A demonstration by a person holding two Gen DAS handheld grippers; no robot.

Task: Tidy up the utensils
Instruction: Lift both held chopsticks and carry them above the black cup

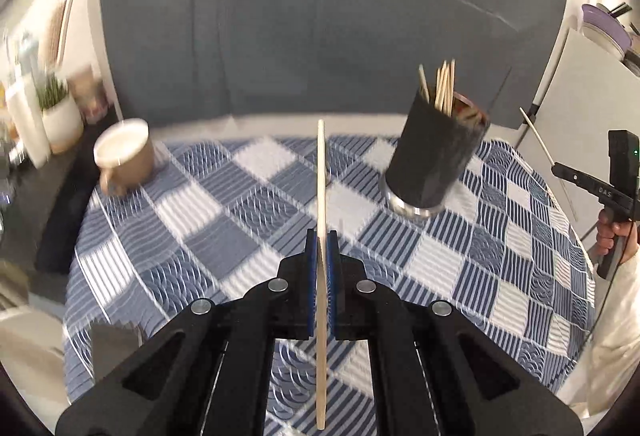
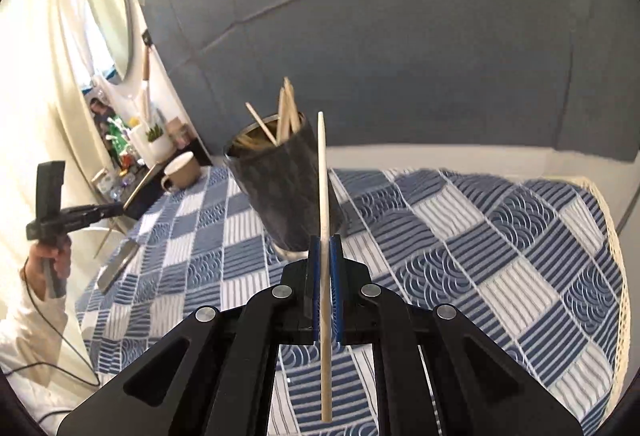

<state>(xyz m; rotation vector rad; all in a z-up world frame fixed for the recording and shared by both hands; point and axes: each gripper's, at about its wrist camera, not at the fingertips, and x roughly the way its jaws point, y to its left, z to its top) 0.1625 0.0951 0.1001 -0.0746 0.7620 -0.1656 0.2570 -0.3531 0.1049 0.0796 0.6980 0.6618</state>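
A chopstick (image 1: 320, 220) is pinched between the blue pads of the left hand-held gripper (image 1: 321, 236), gripped near its middle so that a long length stands above the pads and another hangs below. A second chopstick (image 2: 323, 236) is pinched the same way in the right hand-held gripper (image 2: 325, 241). Both are held above the checked cloth (image 1: 224, 220), clear of it.

The dark holder (image 1: 436, 156) stands on the cloth with a bundle of chopsticks (image 1: 442, 86) already in it; it is near the right hand-held gripper and further from the left one. A tan mug (image 1: 126, 152) sits at the far left edge of the cloth.

The step in hand is judged to be the dropping of both sticks into the holder. Several risks can be named:

- The holder's mouth is partly filled, so a descending tip could be caught on the leaning sticks and deflected outside the rim.
- The holder could be tipped if its rim is struck sideways, since it is tall and stands on soft cloth.
- A collision is possible if both sticks are brought to the mouth together.
- A smooth, thin stick could swivel in the pads, being gripped at one point only.
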